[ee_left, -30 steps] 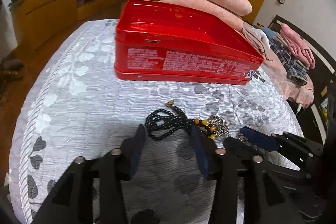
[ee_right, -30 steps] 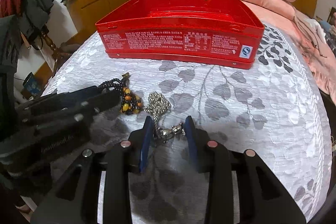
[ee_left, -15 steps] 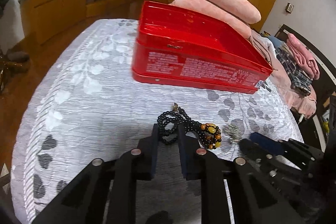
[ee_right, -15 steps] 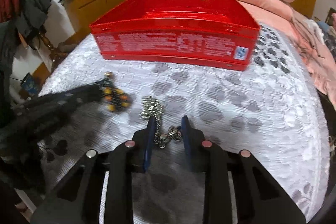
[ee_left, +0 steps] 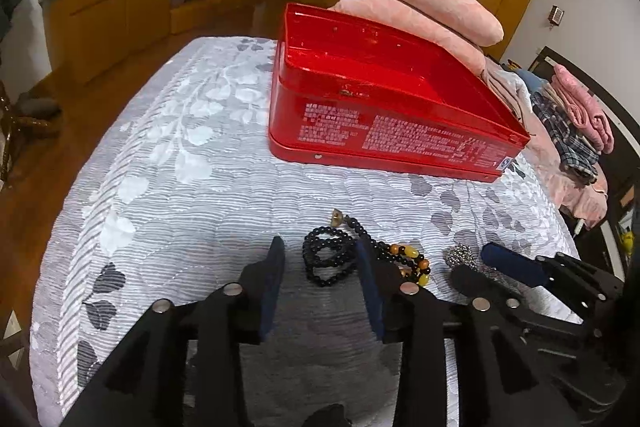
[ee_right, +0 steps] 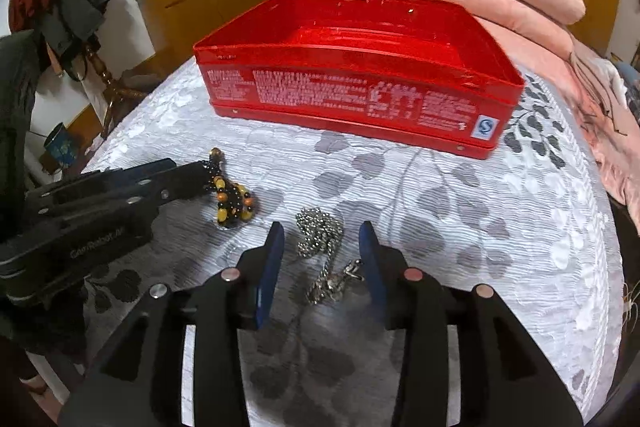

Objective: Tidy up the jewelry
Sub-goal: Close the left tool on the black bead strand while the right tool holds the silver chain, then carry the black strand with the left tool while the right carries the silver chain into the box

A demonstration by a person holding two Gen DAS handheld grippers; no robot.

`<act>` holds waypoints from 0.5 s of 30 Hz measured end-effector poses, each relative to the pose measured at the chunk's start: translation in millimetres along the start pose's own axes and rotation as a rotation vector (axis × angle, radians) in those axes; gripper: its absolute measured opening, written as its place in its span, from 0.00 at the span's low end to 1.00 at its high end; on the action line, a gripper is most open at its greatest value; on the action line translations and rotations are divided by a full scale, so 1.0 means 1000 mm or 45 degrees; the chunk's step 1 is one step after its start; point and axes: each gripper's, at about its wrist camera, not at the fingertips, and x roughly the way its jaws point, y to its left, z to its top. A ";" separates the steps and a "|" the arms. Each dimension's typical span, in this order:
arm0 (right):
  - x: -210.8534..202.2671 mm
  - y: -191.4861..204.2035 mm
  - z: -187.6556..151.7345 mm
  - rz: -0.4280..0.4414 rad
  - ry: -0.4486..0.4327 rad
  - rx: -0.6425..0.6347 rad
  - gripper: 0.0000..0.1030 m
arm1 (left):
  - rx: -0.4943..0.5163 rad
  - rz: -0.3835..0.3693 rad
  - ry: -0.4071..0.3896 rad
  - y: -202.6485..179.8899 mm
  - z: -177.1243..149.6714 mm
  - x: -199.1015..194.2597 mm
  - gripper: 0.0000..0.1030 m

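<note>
On bedspread [ee_right: 500, 227], silver chain [ee_right: 324, 259] lies between spread right tongs [ee_right: 320, 263].

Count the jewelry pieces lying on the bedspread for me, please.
2. The black bead necklace with amber beads lies between the left gripper fingers; the silver chain lies between the right gripper fingers. The red tin looks empty, though its near floor is hidden.

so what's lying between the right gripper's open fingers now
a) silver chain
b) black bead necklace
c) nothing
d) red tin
a: in the right wrist view the silver chain lies on the bedspread between the open fingers of the right gripper.
</note>
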 end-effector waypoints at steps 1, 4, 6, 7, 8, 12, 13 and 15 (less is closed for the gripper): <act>0.003 0.000 0.000 0.004 0.010 -0.002 0.34 | 0.001 -0.001 0.000 0.000 0.000 0.000 0.37; 0.008 0.002 0.001 0.006 0.009 -0.016 0.29 | 0.016 0.008 0.004 -0.002 0.001 0.002 0.38; 0.007 0.001 0.001 -0.007 0.006 -0.008 0.20 | 0.026 0.013 0.005 -0.004 0.000 0.002 0.38; 0.007 0.000 0.001 -0.006 0.005 -0.003 0.19 | 0.025 0.012 0.004 -0.004 0.000 0.002 0.37; 0.005 -0.001 0.000 0.000 0.003 0.004 0.19 | 0.025 0.008 0.004 -0.004 0.000 0.002 0.32; 0.003 -0.004 -0.003 0.003 -0.004 0.024 0.18 | 0.046 0.004 0.001 -0.007 -0.001 0.001 0.25; 0.002 -0.005 -0.004 0.002 -0.005 0.026 0.18 | 0.051 0.007 0.001 -0.008 -0.001 0.001 0.24; 0.003 -0.003 -0.004 -0.008 0.000 0.014 0.18 | 0.054 0.010 0.003 -0.009 -0.001 0.002 0.24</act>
